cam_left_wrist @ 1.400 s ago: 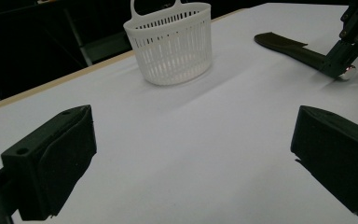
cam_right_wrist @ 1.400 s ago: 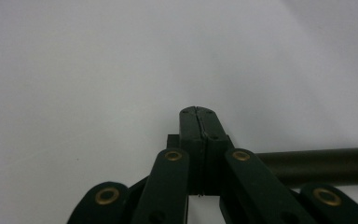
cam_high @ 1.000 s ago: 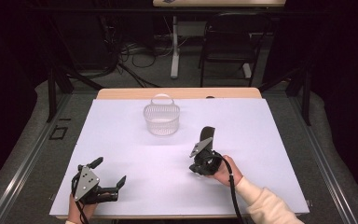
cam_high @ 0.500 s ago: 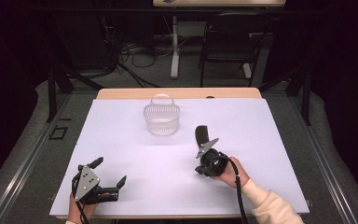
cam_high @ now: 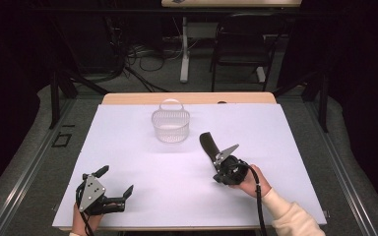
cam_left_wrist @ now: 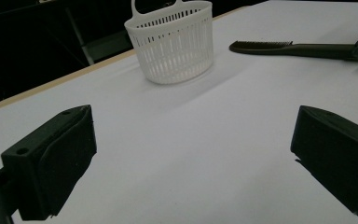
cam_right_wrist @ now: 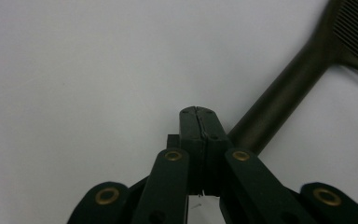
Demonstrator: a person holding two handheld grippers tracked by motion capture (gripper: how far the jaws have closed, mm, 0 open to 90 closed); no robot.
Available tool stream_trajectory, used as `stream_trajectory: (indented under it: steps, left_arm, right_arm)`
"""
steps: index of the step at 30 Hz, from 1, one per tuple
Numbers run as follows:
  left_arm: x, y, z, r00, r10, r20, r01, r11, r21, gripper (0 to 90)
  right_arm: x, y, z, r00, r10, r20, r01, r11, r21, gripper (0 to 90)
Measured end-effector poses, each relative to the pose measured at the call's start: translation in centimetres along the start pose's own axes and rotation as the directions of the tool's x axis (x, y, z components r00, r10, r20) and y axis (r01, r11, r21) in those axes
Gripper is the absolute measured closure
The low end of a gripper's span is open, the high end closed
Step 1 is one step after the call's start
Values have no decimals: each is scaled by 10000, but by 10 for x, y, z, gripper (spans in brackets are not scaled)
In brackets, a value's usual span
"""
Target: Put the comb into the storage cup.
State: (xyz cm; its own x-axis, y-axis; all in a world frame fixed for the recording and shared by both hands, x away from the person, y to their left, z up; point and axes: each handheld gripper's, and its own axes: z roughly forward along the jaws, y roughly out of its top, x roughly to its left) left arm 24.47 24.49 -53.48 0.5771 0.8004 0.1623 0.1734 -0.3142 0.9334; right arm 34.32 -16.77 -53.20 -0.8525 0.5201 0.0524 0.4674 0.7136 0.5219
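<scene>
High view overhead facing forward, claw views close, low, sharing table [cam_high: 142, 147]

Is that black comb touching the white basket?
Apart. The left gripper view shows a strip of bare table between the toothed end of the comb and the wall of the basket.

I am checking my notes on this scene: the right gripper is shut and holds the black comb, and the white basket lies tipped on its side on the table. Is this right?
One detail is wrong: the white basket stands upright on the table, open end up, as the left gripper view shows. The rest holds: the right gripper is shut and holds the black comb.
</scene>
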Motion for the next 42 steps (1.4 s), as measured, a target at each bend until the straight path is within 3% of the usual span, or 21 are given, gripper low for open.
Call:
stream_trajectory:
  steps: [18, 42]
  left_arm:
    - [0, 0, 0, 10000, -16, 9, 16, 10000, 17, 3]
    - [0, 0, 0, 10000, 26, 23, -26, 10000, 11, 3]
  right_arm:
    - [-22, -13, -7, 9978, 510, 420, -515, 9986, 105, 900]
    - [-32, -18, -10, 9945, 780, 706, -784, 9969, 28, 900]
